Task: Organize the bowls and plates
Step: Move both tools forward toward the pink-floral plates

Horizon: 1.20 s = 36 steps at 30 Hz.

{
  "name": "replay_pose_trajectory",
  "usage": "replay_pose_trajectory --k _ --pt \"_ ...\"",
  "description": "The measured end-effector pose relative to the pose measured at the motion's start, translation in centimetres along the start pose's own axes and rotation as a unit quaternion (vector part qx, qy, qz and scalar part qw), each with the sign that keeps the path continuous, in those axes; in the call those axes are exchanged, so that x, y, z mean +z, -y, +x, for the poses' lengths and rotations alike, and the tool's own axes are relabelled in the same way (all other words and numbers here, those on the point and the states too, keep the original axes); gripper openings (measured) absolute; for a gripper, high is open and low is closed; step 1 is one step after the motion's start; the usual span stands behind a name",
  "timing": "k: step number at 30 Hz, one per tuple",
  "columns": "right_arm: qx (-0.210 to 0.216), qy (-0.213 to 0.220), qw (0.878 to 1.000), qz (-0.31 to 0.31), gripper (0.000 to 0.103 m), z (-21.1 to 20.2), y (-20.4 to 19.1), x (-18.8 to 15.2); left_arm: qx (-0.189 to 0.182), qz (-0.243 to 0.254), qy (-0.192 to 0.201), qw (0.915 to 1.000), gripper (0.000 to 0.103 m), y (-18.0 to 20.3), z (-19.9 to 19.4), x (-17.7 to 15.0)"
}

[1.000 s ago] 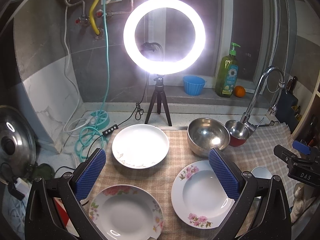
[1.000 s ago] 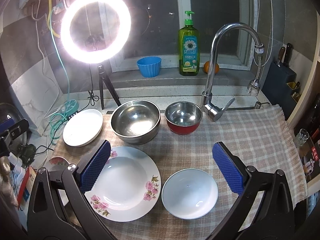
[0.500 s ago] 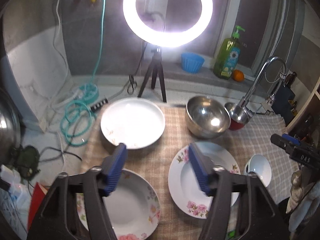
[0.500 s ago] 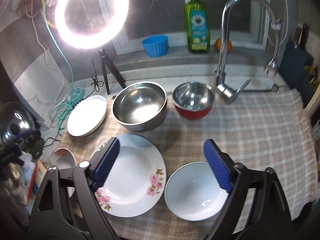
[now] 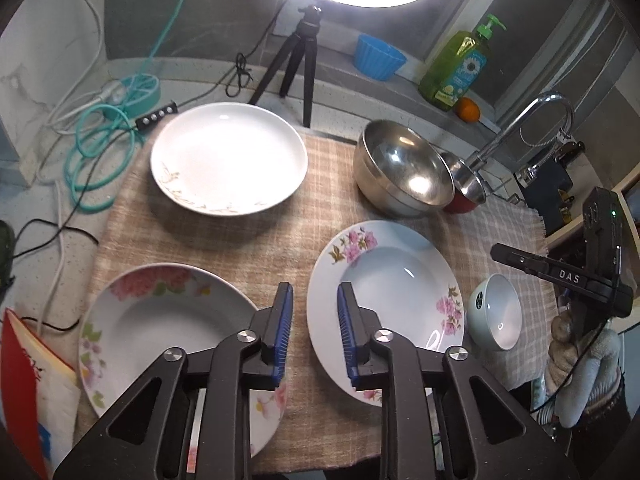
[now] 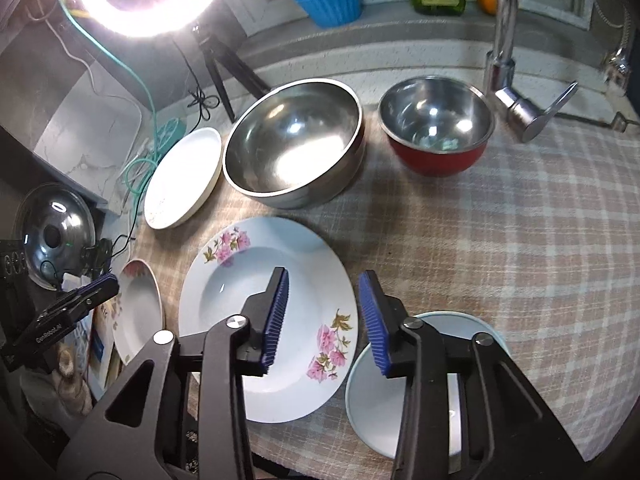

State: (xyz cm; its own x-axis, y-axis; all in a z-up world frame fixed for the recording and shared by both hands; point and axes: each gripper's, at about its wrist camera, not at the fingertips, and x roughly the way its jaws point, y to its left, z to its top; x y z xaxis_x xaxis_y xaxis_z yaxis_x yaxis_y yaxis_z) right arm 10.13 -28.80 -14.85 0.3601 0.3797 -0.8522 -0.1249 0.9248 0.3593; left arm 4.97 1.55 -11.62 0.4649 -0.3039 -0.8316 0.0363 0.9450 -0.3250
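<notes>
On the checked cloth (image 6: 520, 240) lie a pink-flowered plate (image 5: 392, 292) (image 6: 240, 292), a second floral plate (image 5: 160, 328) at the near left, and a white plate with gold sprigs (image 5: 228, 156) further back. A large steel bowl (image 5: 404, 168) (image 6: 296, 144) stands beside a smaller steel bowl with a red outside (image 6: 436, 128). A small white bowl (image 6: 368, 392) sits to the right of the flowered plate. My left gripper (image 5: 315, 300) hangs over the bare cloth between the two floral plates, jaws closing on nothing. My right gripper (image 6: 324, 292) hovers above the flowered plate's right rim, jaws closing, pads touching nothing.
A ring light on a tripod (image 5: 300, 56) stands at the back, with teal cables (image 5: 100, 148) to its left. The faucet (image 6: 504, 40) rises behind the red bowl. A soap bottle (image 5: 456, 68), a blue cup (image 5: 378, 58) and an orange sit on the sill. A pot lid (image 6: 52, 232) lies far left.
Both grippers have sunk and tipped downward toward the dishes. Their jaws have narrowed from fully wide to a small gap, the left more than the right.
</notes>
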Motion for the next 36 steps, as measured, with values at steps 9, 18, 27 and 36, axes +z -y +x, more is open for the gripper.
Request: replay_pose_trajectory --k 9,18,27,36 --pt "0.009 -0.053 0.998 -0.043 0.033 2.3 -0.5 2.0 -0.001 -0.01 -0.018 0.9998 0.018 0.7 0.1 -1.4" --pt "0.045 -0.109 0.992 -0.049 0.033 5.1 0.5 2.9 -0.009 -0.083 -0.012 0.9965 0.016 1.9 0.0 -5.4" --pt "0.068 -0.14 0.987 -0.048 0.033 6.8 1.2 4.0 -0.015 -0.175 -0.01 0.9843 0.016 2.4 1.0 -10.2" --pt "0.054 -0.145 0.985 -0.076 0.033 8.2 0.1 4.5 0.008 -0.191 -0.014 0.9814 0.016 1.9 1.9 -10.5"
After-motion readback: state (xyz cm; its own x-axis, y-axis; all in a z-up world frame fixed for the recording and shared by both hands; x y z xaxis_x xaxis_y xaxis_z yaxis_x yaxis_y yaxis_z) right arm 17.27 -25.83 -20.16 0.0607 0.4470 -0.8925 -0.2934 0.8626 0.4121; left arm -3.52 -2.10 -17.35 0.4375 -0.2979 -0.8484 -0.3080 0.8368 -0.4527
